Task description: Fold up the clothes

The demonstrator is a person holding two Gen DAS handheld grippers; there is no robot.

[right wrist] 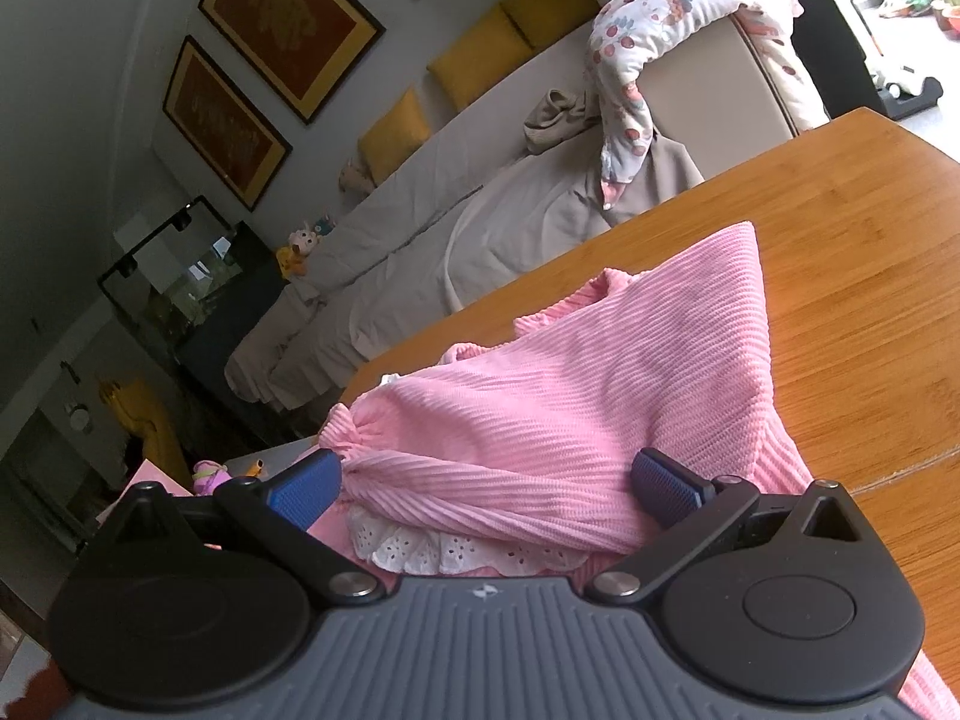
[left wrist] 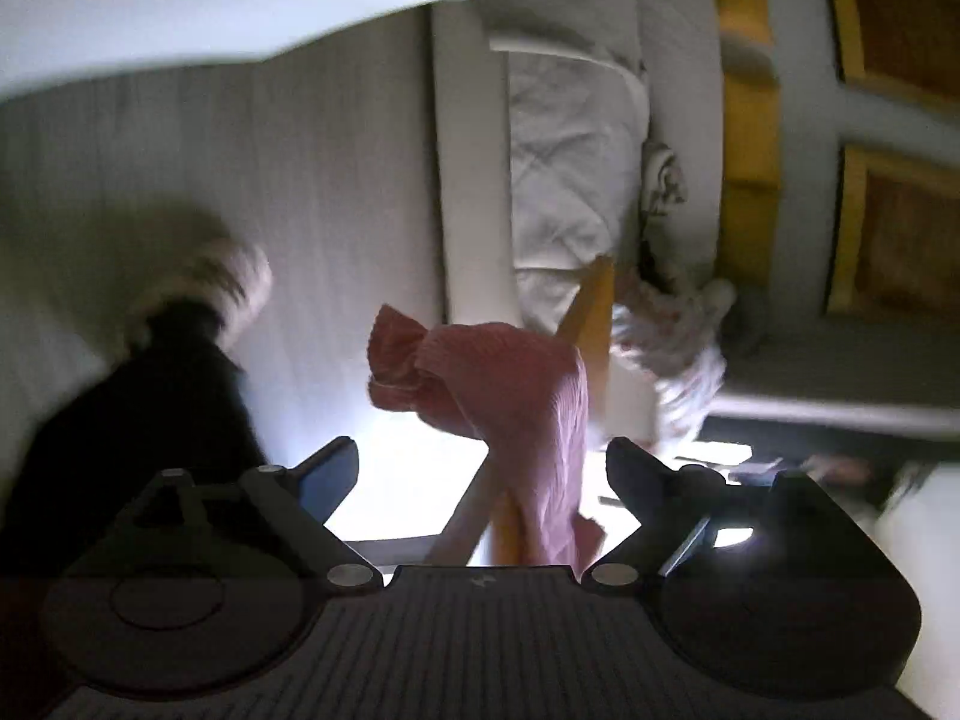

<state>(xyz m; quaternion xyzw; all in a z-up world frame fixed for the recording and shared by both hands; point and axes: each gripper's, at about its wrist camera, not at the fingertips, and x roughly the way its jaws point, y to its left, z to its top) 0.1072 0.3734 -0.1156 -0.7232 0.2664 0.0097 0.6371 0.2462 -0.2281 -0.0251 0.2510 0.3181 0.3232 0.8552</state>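
The wooden table point(right wrist: 840, 300) carries the work. Its far edge runs across the right wrist view, with a grey sofa point(right wrist: 480, 180) beyond it, yellow cushions point(right wrist: 474, 66) along the back and a printed garment point(right wrist: 636, 60) draped over one arm.

The pink ribbed sweater point(right wrist: 570, 384) lies bunched on the table toward its near edge, one corner pointing at the far edge and a strip of white lace trim point(right wrist: 432, 546) showing from under it at the near side. In the rolled, blurred left wrist view the sweater point(left wrist: 516, 396) appears as a crumpled hump on the table.

The right gripper point(right wrist: 486, 483) sits low over the near part of the sweater, jaws spread wide with a fold of knit between them; the blue pads flank the cloth and seem not to be pressing on it. The left gripper point(left wrist: 480, 474) is also wide open and holds nothing, the sweater lying ahead of it.

The fold looks barely begun: the sweater is still a heap. Next, each gripper probably needs to pinch a hem or shoulder edge and draw the knit flat on the table before any fold.
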